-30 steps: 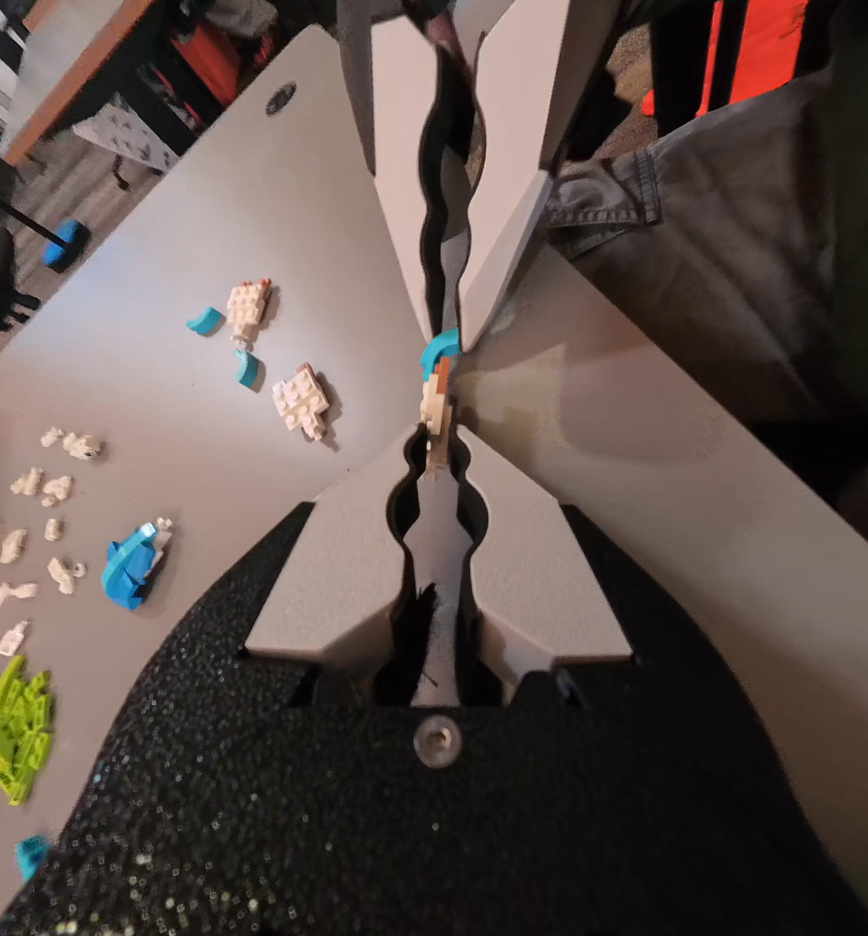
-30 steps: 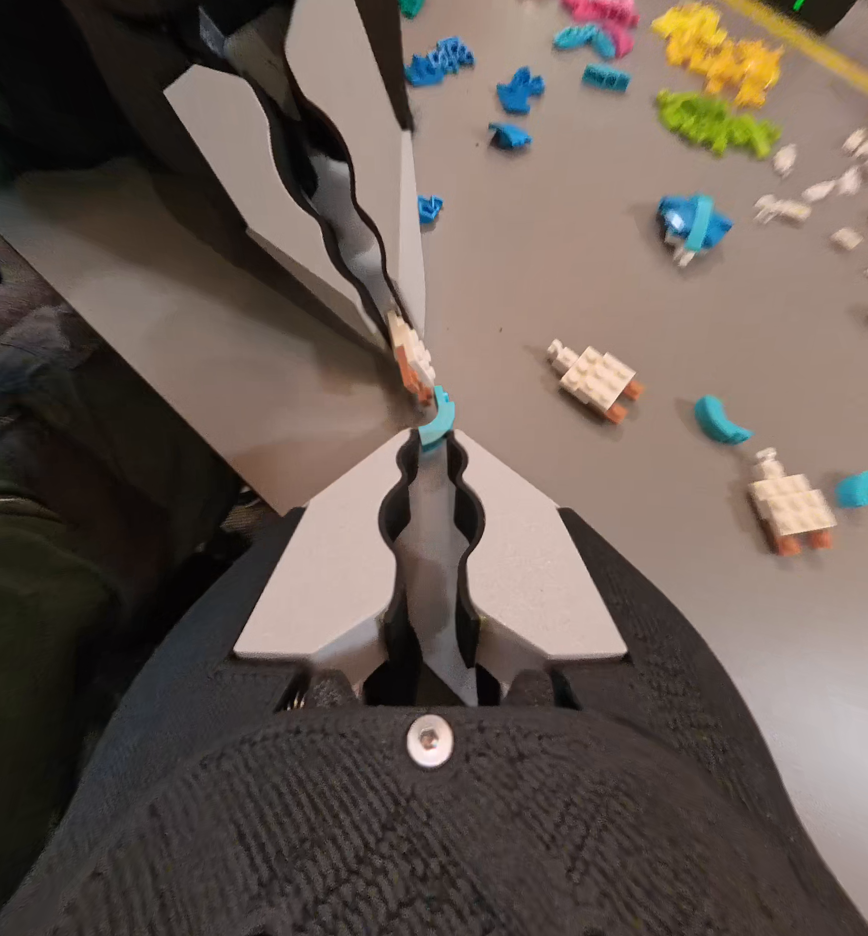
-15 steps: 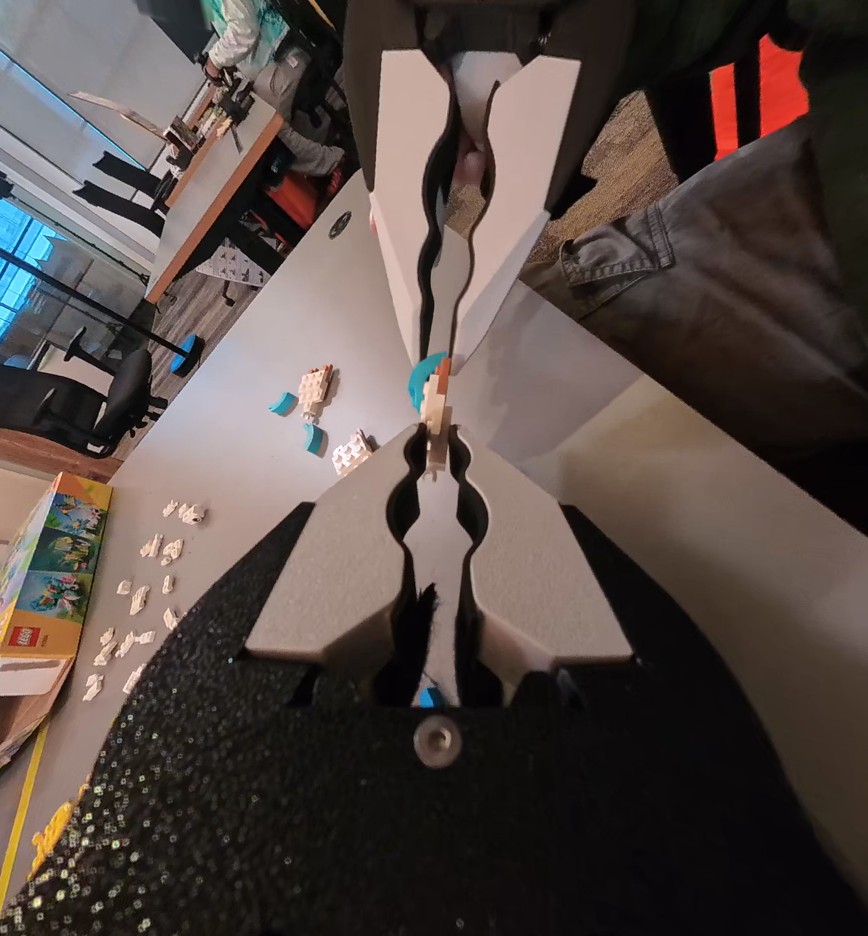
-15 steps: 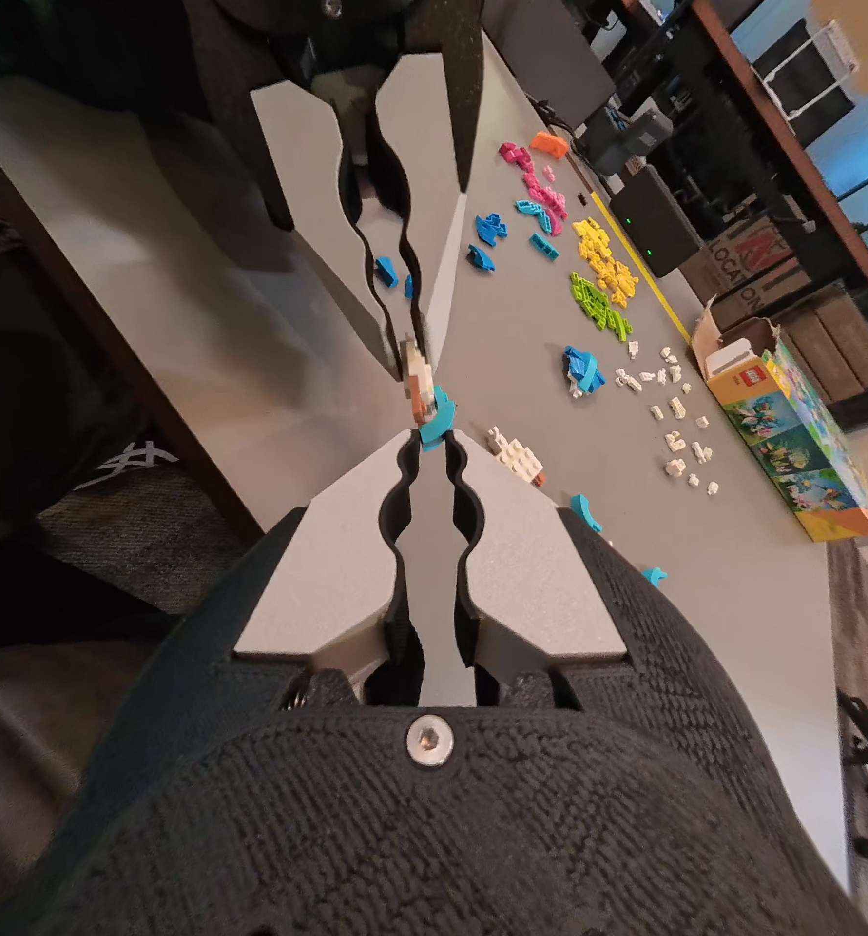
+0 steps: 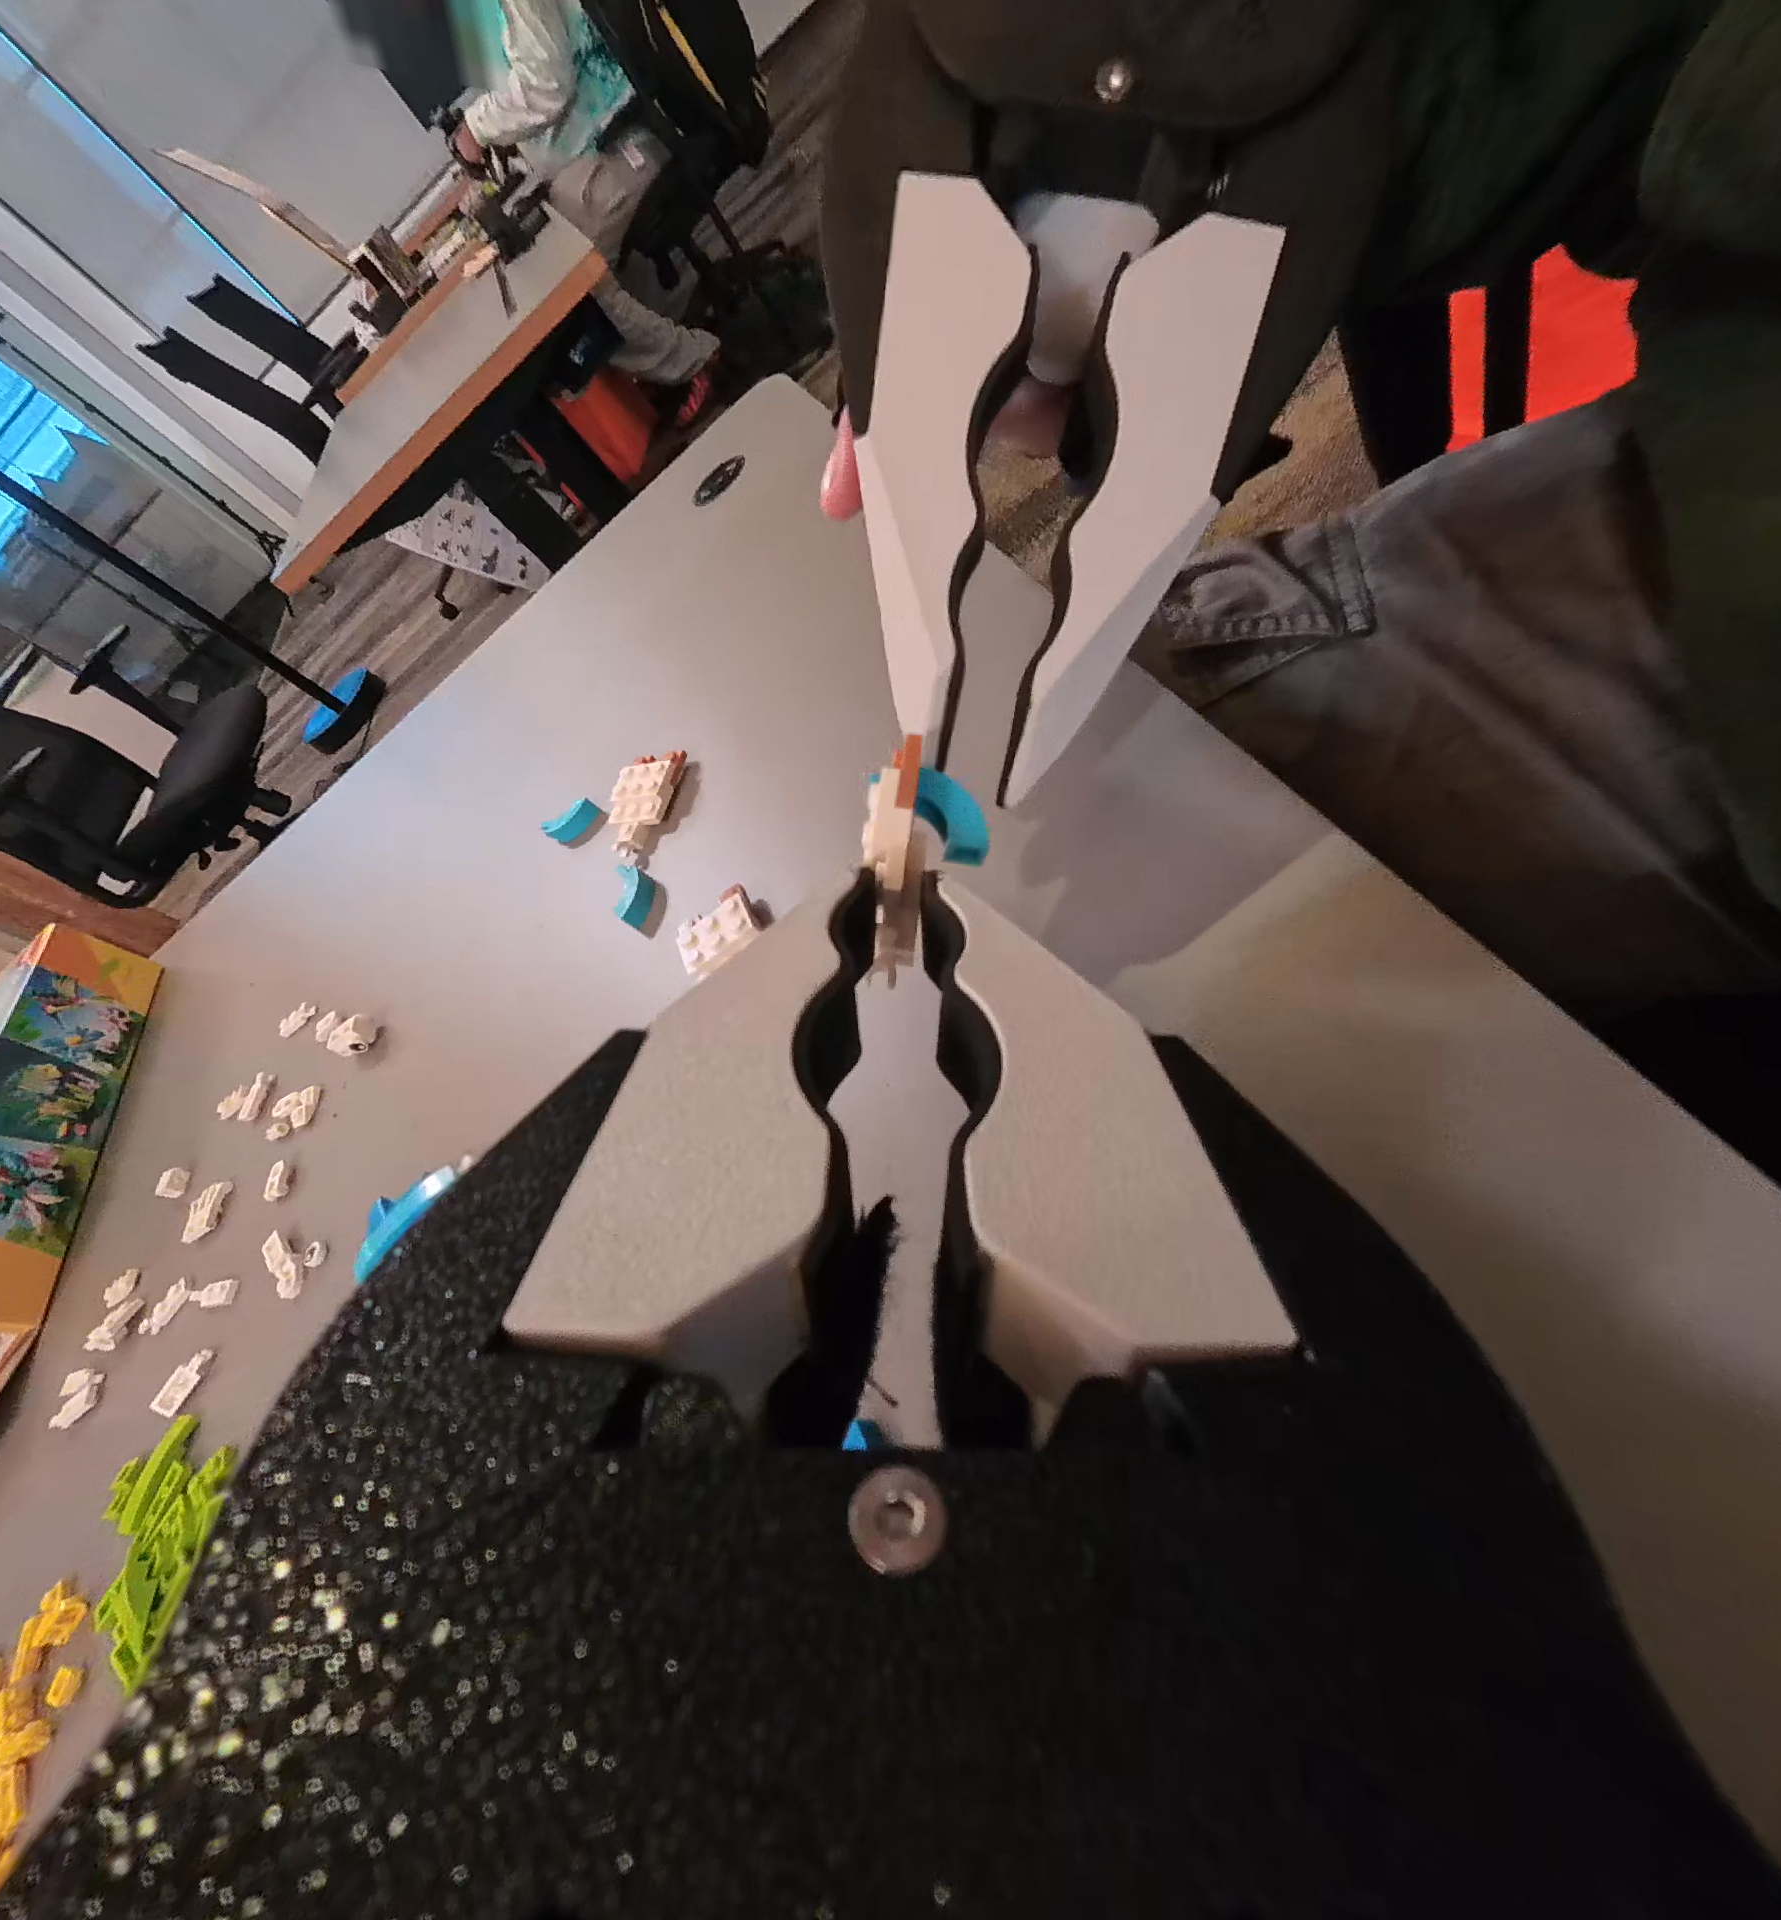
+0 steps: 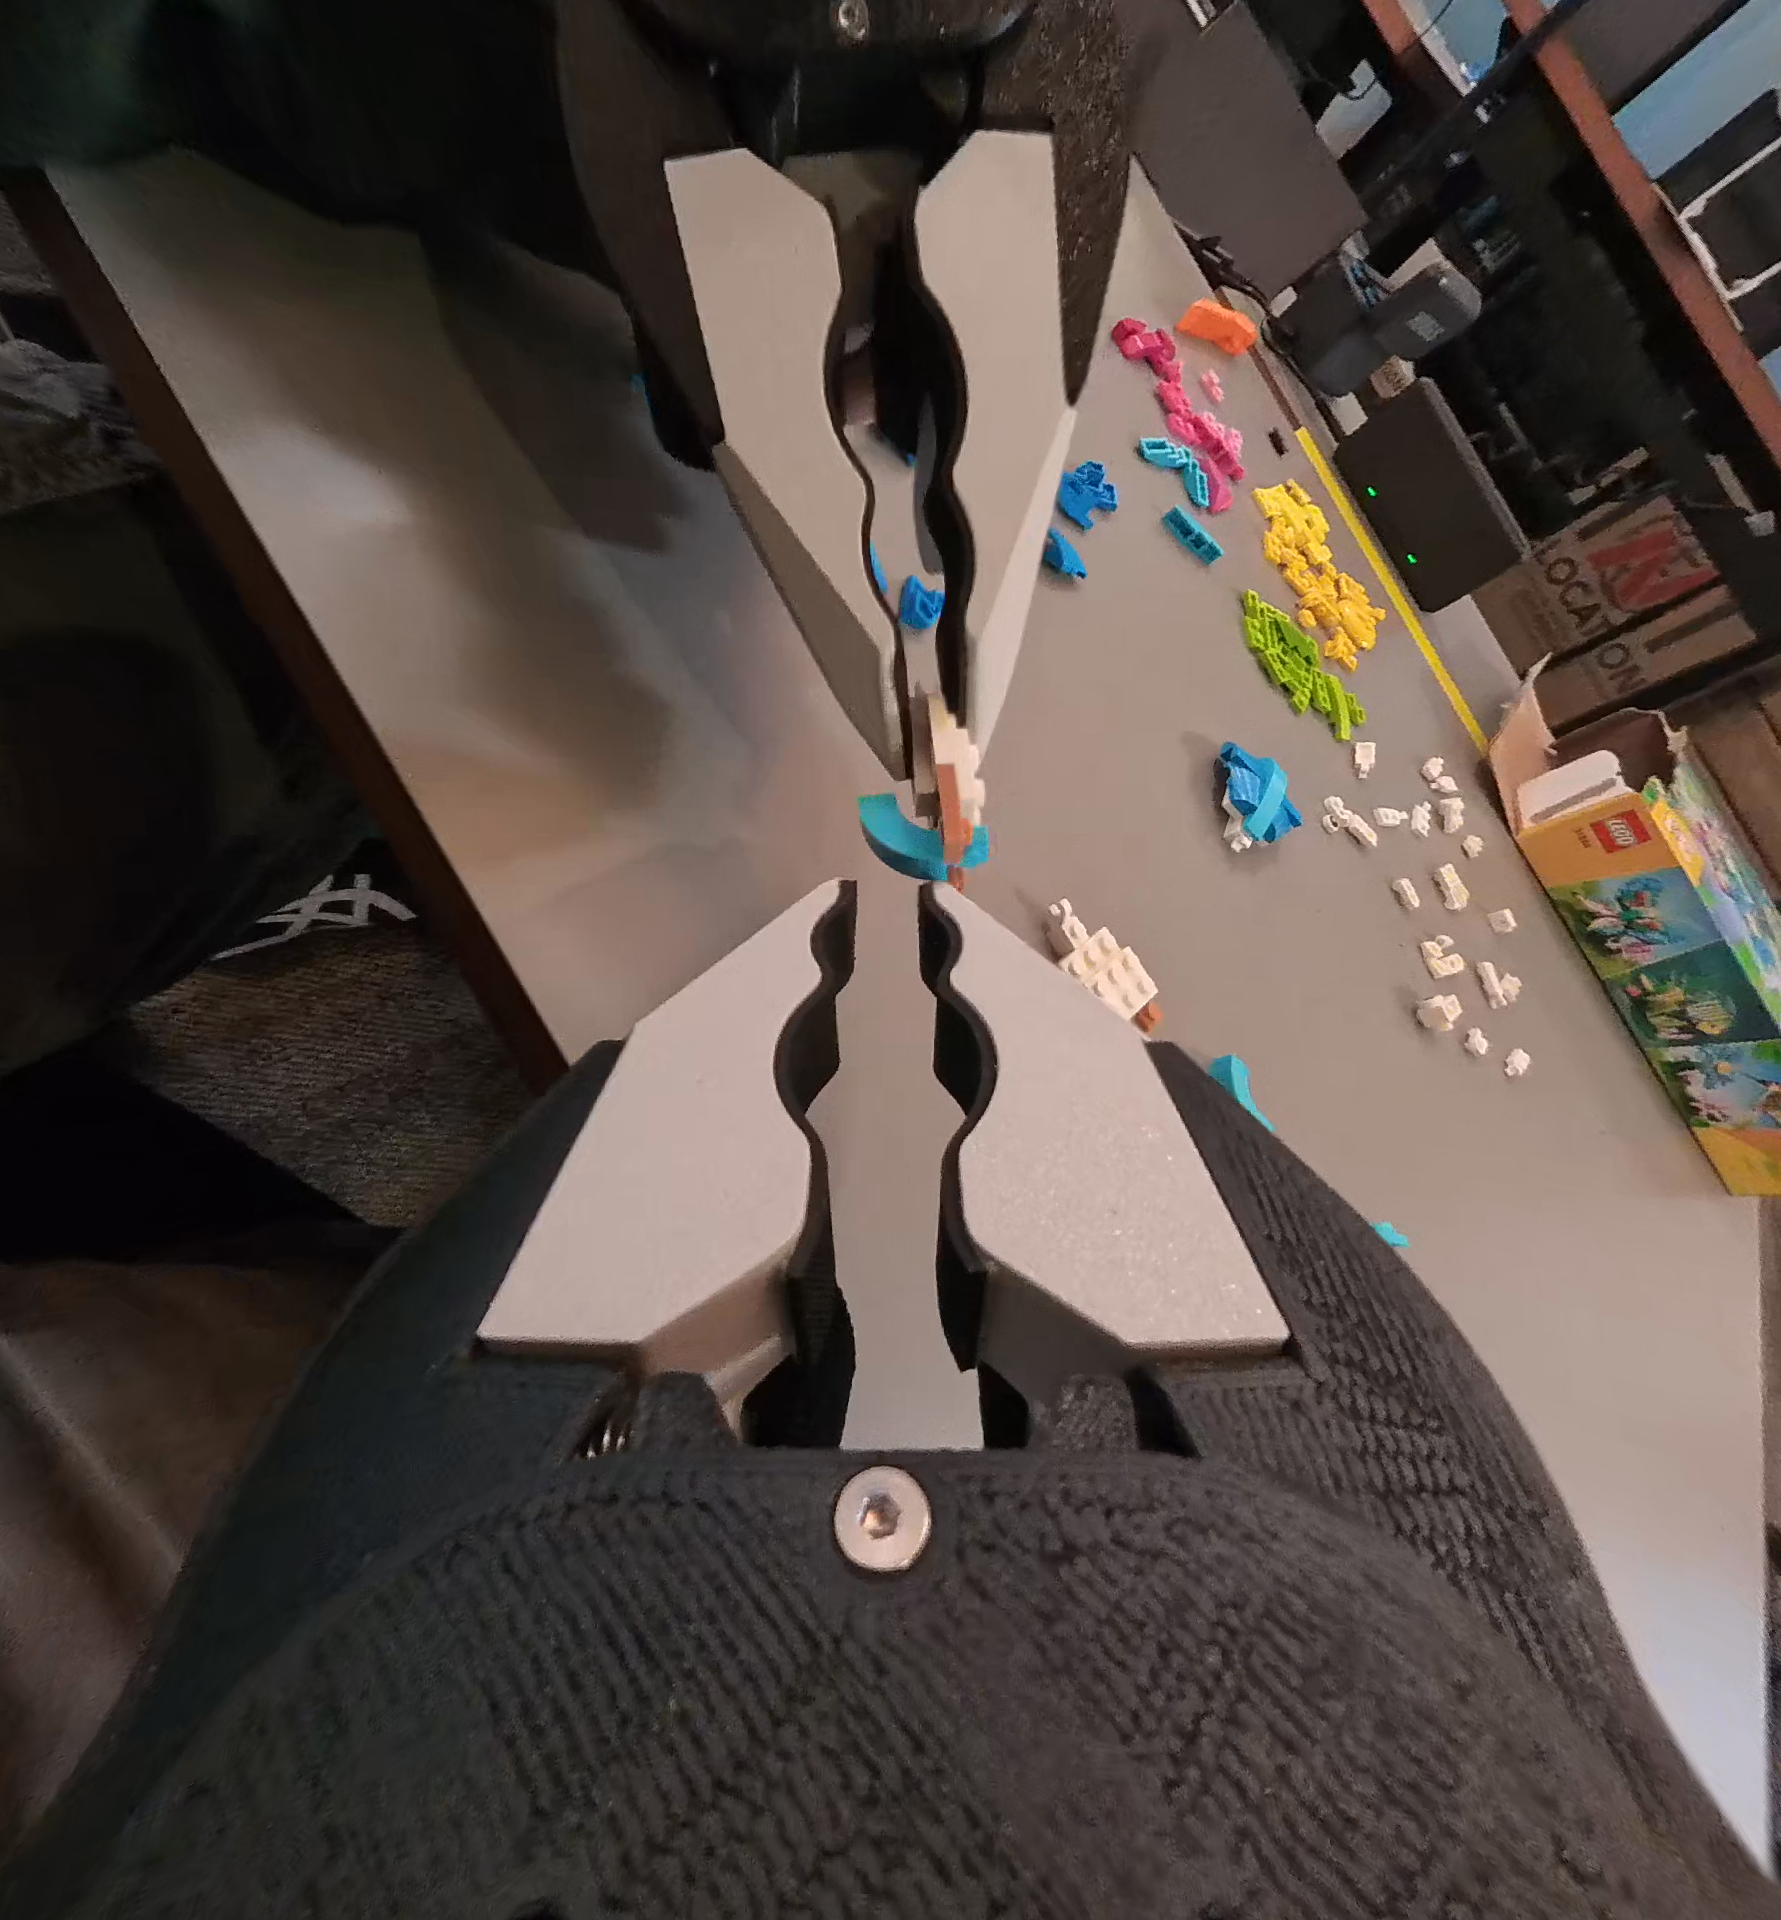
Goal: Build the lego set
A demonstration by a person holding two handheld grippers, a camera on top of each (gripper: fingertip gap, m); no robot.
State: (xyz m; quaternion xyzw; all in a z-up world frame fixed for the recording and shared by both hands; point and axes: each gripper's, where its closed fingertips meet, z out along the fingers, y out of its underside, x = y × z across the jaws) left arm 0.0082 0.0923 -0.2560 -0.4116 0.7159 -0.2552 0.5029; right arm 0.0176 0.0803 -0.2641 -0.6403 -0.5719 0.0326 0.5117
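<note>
Two tools tip to tip, left tool [image 5: 891, 894] clamping white brick model [image 5: 891, 831] with blue arch [image 5: 953, 821], right tool [image 6: 886, 894] narrowly parted, bare, just beside it

I see grey table [image 6: 1229, 1195], sorted brick heaps on far side: pink [image 6: 1192, 416], yellow [image 6: 1317, 582], lime-green [image 6: 1291, 660], loose blue bricks [image 6: 1088, 494], one orange piece [image 6: 1218, 324]. Blue-and-white built model [image 6: 1255, 795] beside scattered small white pieces [image 6: 1447, 935]. Colourful cardboard box [image 6: 1696, 966] at table edge, flap open. Yellow tape line [image 6: 1385, 582] behind heaps, black device [image 6: 1426, 499] with green light past it. Beyond table: black office chair [image 5: 190, 769], second desk [image 5: 450, 343] with wood edge, person [image 5: 553, 94] sitting there.
</note>
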